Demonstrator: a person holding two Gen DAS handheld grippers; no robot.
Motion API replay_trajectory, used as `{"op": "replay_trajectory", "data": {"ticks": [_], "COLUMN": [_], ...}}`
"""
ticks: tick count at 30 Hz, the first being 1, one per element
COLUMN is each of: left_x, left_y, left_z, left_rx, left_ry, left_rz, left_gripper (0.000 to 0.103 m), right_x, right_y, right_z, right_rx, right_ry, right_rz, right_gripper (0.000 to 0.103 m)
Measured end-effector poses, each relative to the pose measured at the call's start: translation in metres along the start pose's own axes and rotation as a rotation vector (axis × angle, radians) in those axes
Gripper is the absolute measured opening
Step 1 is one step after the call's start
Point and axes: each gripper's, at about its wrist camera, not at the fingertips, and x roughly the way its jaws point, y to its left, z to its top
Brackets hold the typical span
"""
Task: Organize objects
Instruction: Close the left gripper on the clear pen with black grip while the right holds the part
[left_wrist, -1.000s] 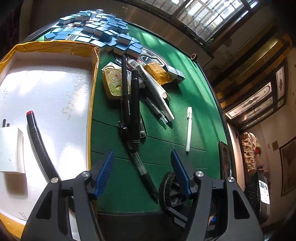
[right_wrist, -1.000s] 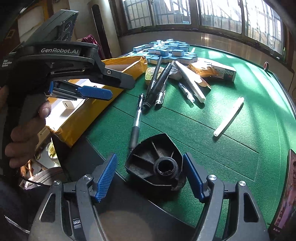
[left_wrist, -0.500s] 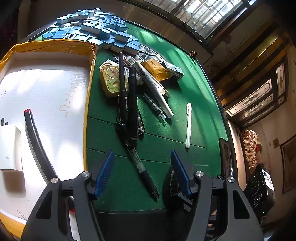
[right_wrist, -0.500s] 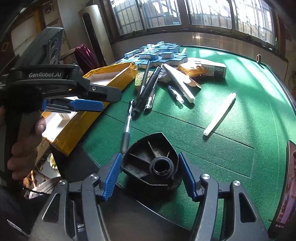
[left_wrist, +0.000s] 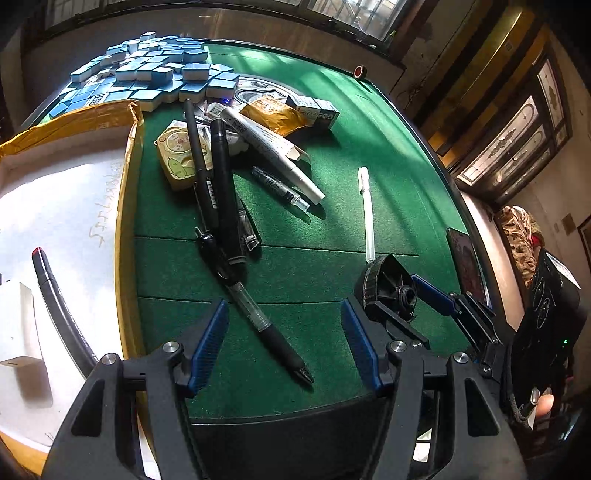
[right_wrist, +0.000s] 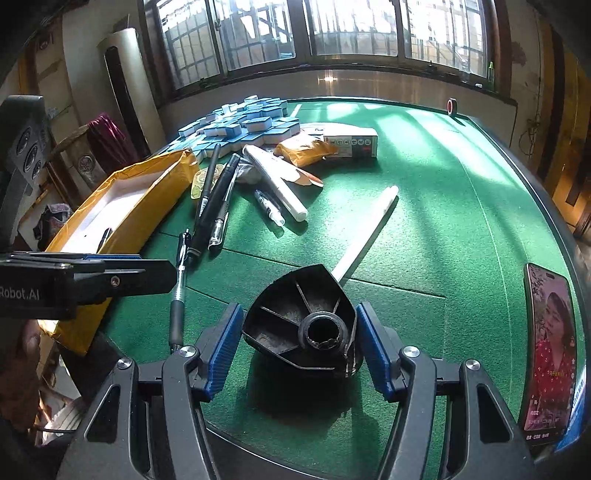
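Observation:
My right gripper (right_wrist: 299, 347) is shut on a black ribbed plastic knob (right_wrist: 295, 325), one blue pad against each side of it. The knob hangs just above the green felt near the table's front edge and throws a shadow under itself. The left wrist view shows the same knob (left_wrist: 384, 291), tilted, to the right of my left gripper (left_wrist: 284, 347). That gripper is open with nothing between its pads and hovers over the tip end of a black gel pen (left_wrist: 266, 325). Left of it lies a yellow-taped box (left_wrist: 125, 221) with a red-capped black marker (left_wrist: 55, 299) inside.
Several pens and markers (left_wrist: 218, 192) lie heaped mid-table with a yellow tape measure (left_wrist: 177, 155). A white pen (left_wrist: 367, 210) lies alone. Blue tiles (left_wrist: 147, 74) cover the far left. A phone (right_wrist: 550, 350) rests at the right edge, a small carton (left_wrist: 314, 110) behind the heap.
The right jaws closed from wide open onto the black knob. Both grippers shifted and rolled; the knob now sits farther right of the left gripper.

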Motion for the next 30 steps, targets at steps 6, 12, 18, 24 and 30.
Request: {"op": "replay_trajectory", "data": {"ticks": [6, 12, 18, 24, 30], "left_x": [0.008, 0.008, 0.031, 0.034, 0.029], "left_y": [0.001, -0.005, -0.008, -0.014, -0.002], "left_z": [0.001, 0.004, 0.002, -0.003, -0.005], "left_rx": [-0.021, -0.018, -0.010, 0.054, 0.033], "left_ry": [0.033, 0.042, 0.124, 0.100, 0.095], "left_rz": [-0.001, 0.011, 0.075, 0.170, 0.142], "left_gripper": [0.060, 0.054, 0.040, 0.022, 0.018], "right_x": [0.001, -0.002, -0.001, 0.000, 0.000], "right_y": [-0.009, -0.007, -0.007, -0.007, -0.007], "right_z": [-0.001, -0.001, -0.001, -0.001, -0.002], "right_rx": [0.035, 0.041, 0.041, 0.047, 0.044], "right_ry": [0.011, 0.004, 0.005, 0.014, 0.015], "right_rz": [-0.006, -0.002, -0.013, -0.011, -0.009], "right_gripper": [0.057, 0.057, 0.057, 0.057, 0.057]}}
